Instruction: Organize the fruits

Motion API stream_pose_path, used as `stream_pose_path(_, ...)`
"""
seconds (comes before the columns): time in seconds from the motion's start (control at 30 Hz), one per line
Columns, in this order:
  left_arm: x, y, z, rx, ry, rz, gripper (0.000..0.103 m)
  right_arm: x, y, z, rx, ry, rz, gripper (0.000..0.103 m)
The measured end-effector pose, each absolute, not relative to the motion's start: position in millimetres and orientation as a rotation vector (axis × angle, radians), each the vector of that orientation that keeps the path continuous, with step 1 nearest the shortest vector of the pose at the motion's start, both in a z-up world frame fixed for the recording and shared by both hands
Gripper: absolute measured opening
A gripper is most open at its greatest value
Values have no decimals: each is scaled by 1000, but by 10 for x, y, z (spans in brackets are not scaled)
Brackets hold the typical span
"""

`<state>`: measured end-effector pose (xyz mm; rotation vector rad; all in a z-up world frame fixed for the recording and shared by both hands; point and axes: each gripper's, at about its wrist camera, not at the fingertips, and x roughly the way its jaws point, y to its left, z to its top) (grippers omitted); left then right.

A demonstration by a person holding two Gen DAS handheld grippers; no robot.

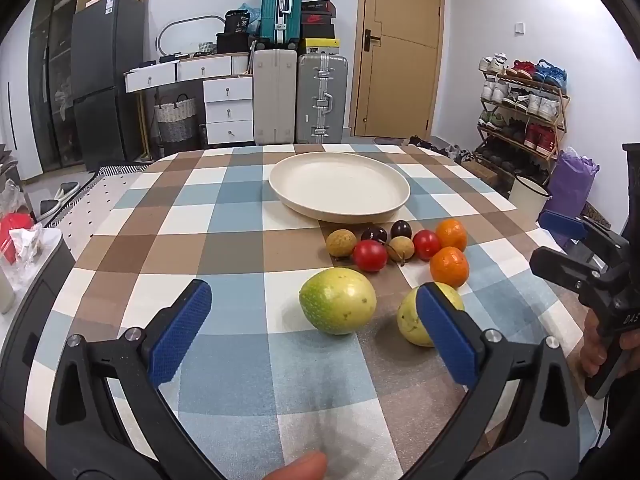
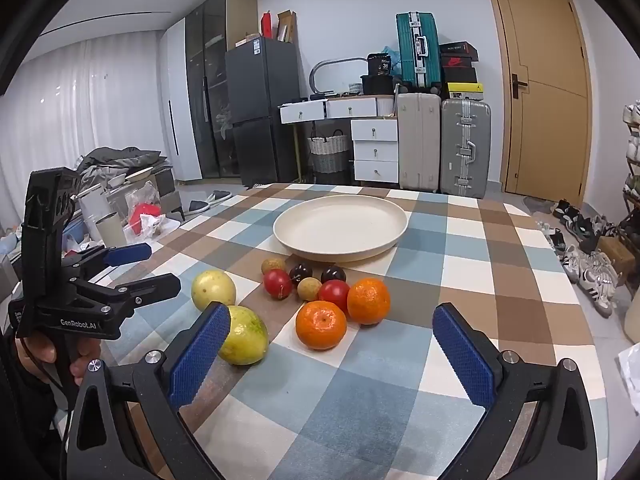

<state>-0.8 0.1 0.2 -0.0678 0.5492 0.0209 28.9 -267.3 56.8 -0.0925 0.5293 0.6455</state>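
An empty cream plate [image 1: 340, 188] [image 2: 340, 228] sits mid-table. In front of it lies a cluster of fruit: two yellow-green passion fruits [image 1: 338, 300] [image 2: 242, 336], two oranges [image 1: 449, 266] [image 2: 321, 325], two red tomatoes [image 1: 370, 255] [image 2: 277, 283], two dark plums [image 1: 401, 229] [image 2: 333, 274] and two tan longans [image 1: 341, 243] [image 2: 309, 289]. My left gripper [image 1: 316, 330] is open and empty, just short of the nearer passion fruit. My right gripper [image 2: 332, 356] is open and empty, just short of the oranges.
The table has a blue, brown and white checked cloth [image 1: 240, 240]. The right gripper shows at the right edge of the left wrist view [image 1: 576, 252]; the left gripper shows at the left of the right wrist view [image 2: 132, 272]. Suitcases, drawers and a shoe rack stand beyond.
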Motion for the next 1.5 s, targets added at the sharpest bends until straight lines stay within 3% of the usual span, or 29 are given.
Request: stream_pose_path(1.5,-23,-32,10,-63,563,16,102,316,-2622,538,-109,552,638,103)
